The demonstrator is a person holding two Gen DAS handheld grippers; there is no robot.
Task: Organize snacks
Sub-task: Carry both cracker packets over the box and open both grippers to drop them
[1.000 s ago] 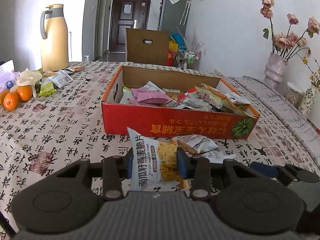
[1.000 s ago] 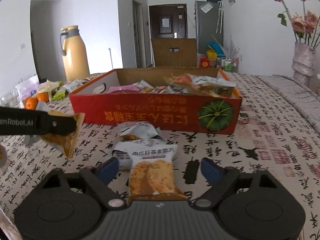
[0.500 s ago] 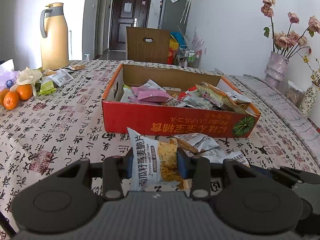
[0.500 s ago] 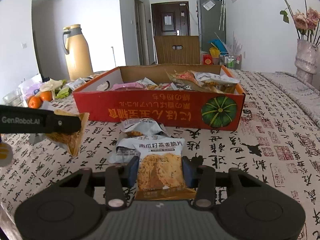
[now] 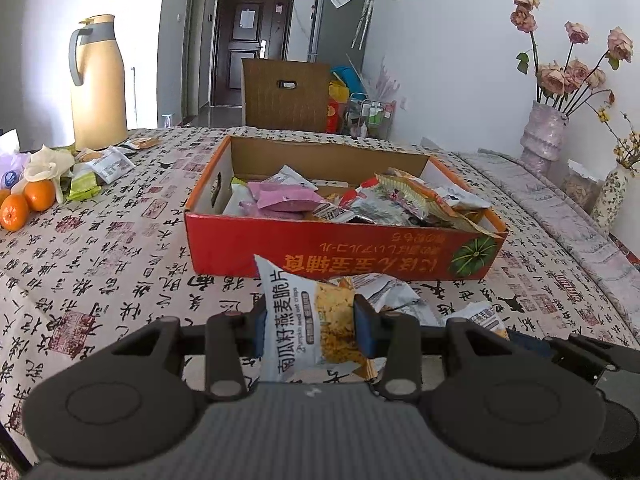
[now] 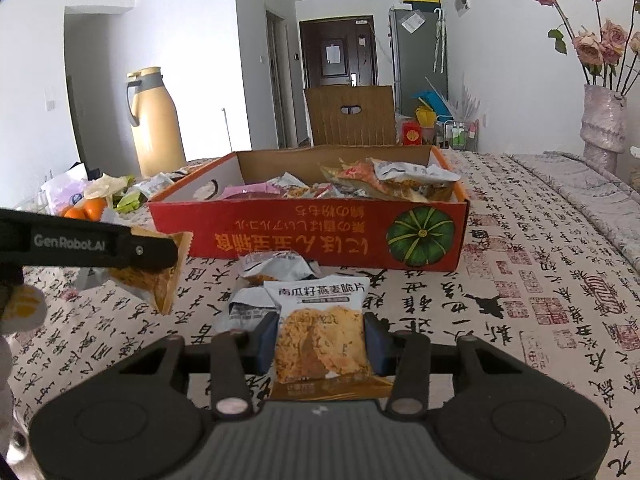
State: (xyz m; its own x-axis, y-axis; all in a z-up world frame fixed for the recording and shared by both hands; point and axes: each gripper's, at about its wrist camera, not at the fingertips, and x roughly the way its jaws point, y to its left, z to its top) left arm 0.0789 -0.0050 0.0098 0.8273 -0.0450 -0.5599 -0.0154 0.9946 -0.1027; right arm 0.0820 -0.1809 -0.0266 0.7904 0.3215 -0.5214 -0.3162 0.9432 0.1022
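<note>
The left gripper point(image 5: 309, 326) is clamped on a snack packet point(image 5: 308, 320) and the right gripper point(image 6: 322, 342) on another packet point(image 6: 322, 336), both held just before the red box point(image 5: 340, 250) on the table point(image 5: 100, 248)

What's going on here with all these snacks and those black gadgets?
A person is sorting snacks with two hand-held tongs. The left tongs grip a crisp packet, and the right tongs grip a second packet of the same kind. Both are held low over the table in front of the red box that already holds many snacks. Two more wrappers lie by the box.
</note>
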